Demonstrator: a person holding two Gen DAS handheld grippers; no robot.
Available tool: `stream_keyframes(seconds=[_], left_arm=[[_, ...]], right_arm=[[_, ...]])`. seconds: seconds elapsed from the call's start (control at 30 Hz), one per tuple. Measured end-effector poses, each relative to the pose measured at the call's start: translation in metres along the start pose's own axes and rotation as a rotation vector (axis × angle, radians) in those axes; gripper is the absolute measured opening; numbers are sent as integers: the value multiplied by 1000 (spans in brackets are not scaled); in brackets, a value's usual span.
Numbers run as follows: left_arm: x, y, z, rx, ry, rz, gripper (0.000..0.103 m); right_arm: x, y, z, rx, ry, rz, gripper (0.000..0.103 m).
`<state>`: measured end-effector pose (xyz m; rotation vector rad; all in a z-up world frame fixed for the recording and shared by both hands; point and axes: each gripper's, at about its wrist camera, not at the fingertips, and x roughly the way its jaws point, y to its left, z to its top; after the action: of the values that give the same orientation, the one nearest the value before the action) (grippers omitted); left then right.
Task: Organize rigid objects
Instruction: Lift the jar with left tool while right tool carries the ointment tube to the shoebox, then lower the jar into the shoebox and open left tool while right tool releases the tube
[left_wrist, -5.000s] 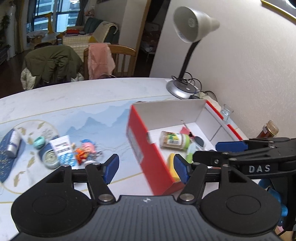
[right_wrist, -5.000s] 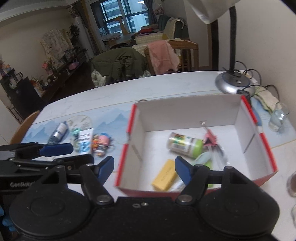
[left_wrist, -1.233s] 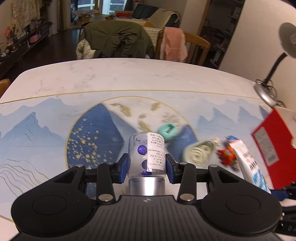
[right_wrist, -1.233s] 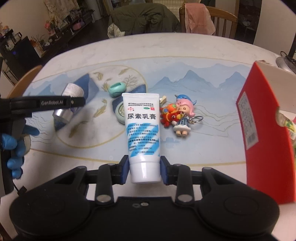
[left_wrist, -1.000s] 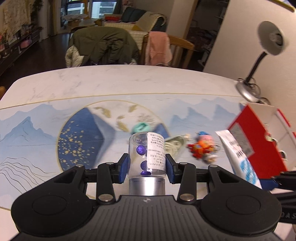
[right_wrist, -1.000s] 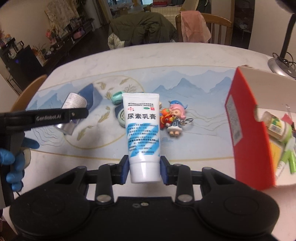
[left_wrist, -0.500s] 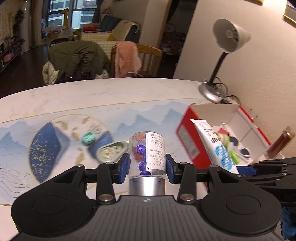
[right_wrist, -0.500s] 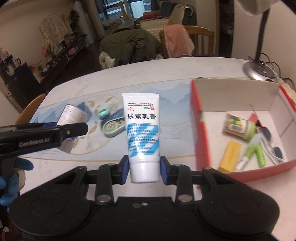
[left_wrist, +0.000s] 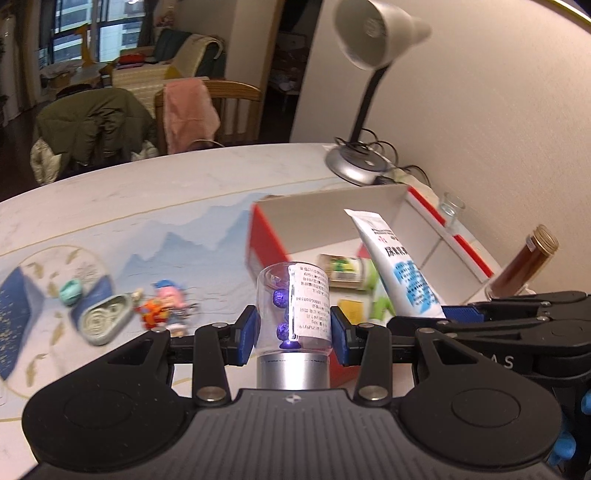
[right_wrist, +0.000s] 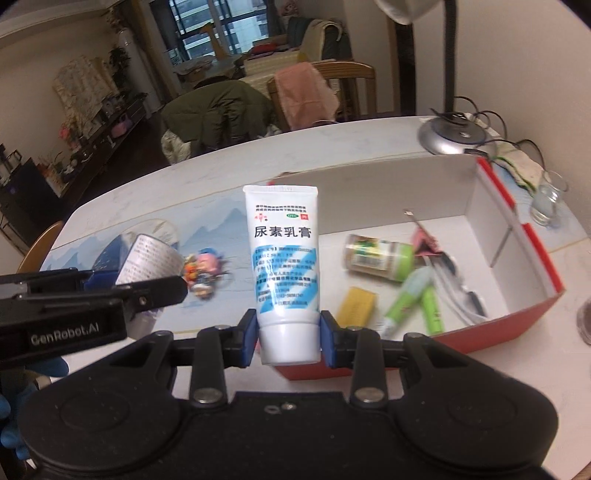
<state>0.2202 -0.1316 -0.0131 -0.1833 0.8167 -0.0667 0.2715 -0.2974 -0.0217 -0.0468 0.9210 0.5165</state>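
Observation:
My left gripper (left_wrist: 294, 329) is shut on a clear jar (left_wrist: 293, 306) with a silver cap and purple balls inside, held in the air near the red box (left_wrist: 266, 243). My right gripper (right_wrist: 288, 338) is shut on a white and blue cream tube (right_wrist: 282, 258), held upright at the box's near left corner (right_wrist: 532, 317); the tube also shows in the left wrist view (left_wrist: 399, 269). The box holds a green-labelled bottle (right_wrist: 378, 254), a yellow block (right_wrist: 356, 304), green tubes (right_wrist: 413, 299) and glasses (right_wrist: 461, 288).
A toy figure keychain (left_wrist: 166, 306), a tin with a coil (left_wrist: 107, 319) and a small teal object (left_wrist: 71, 291) lie on the table mat left of the box. A desk lamp (left_wrist: 354, 166), a glass (right_wrist: 548, 201) and a brown bottle (left_wrist: 524, 262) stand by the wall.
Both grippers have swung right, carrying the jar and the tube from over the mat to the red box. The box's inside has come into view under the tube.

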Motion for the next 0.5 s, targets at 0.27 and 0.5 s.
stream_keyframes(seconds=[0.27, 0.5], left_arm=[[35, -47, 12, 35, 35, -9, 41], [73, -77, 19, 83, 89, 11, 41]], right_arm=[[-1, -53, 6, 22, -7, -38, 33], [8, -95, 16, 41, -1, -84, 33]])
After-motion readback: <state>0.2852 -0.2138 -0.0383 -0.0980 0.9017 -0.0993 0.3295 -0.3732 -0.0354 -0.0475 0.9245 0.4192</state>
